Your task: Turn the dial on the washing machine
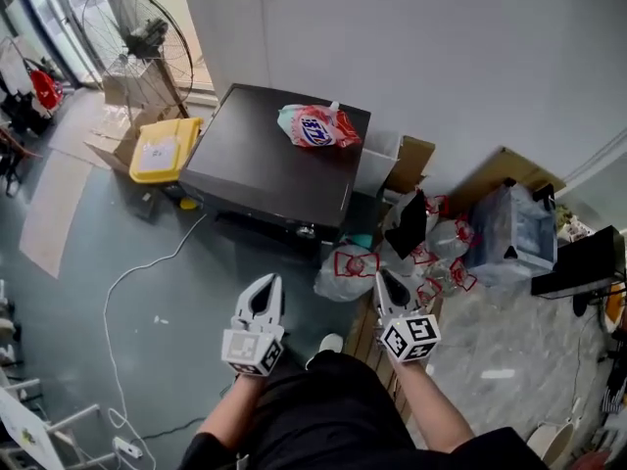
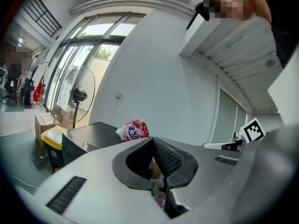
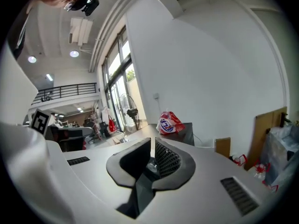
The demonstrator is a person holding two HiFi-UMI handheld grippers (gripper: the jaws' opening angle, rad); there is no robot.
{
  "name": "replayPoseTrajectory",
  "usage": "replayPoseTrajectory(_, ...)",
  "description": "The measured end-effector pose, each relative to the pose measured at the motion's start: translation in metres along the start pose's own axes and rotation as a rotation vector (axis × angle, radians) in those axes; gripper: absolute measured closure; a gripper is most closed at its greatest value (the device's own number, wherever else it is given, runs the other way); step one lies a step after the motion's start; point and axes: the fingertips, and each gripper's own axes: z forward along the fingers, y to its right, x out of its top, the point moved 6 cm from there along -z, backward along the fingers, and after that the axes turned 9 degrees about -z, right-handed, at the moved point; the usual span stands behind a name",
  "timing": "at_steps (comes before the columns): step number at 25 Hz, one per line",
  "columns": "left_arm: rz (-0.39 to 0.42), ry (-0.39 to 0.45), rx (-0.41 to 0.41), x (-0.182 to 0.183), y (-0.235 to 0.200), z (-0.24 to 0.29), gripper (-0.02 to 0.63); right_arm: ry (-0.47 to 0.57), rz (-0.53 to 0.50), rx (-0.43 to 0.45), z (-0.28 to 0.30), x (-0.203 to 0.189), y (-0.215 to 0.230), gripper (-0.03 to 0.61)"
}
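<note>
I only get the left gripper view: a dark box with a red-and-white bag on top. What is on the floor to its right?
Observer: The head view shows plastic bags with red handles heaped beside the box.
Operator: Is the other gripper holding something?
Observer: No, the right gripper is shut and empty.
Operator: Anything past those bags?
Observer: A clear storage tub stands just beyond them.

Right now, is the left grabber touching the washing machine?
Apart. In the head view the left gripper hangs well short of the washing machine, with floor showing between them.
</note>
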Motion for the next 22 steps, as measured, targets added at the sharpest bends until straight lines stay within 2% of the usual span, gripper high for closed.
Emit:
replayPoseTrajectory(2, 0.029, 0.031, -0.044, 0.028, 0.000, 0.001, 0.611, 0.015, -0.035, 0.020, 0.005, 0.018, -0.008, 0.563)
replayPoseTrajectory(4, 0.045, 0.041, -0.077, 0.047, -0.007, -0.002, 0.611, 0.023, -0.064, 0.003, 0.007, 0.032, -0.017, 0.570)
replayPoseTrajectory(8, 0.013, 0.043, -0.097, 0.067, -0.029, -0.004, 0.611, 0.045, -0.092, -0.054, 0.014, 0.057, -0.023, 0.578)
replayPoseTrajectory(13, 0.093, 0.014, -0.096, 0.080, -0.045, -0.006, 0.611, 0.042, -0.129, -0.124, 0.021, 0.063, -0.027, 0.578)
replayPoseTrajectory(22, 0.105, -0.015, -0.097, 0.087, -0.080, 0.003, 0.611, 0.046, -0.162, -0.191, 0.031, 0.068, -0.042, 0.578)
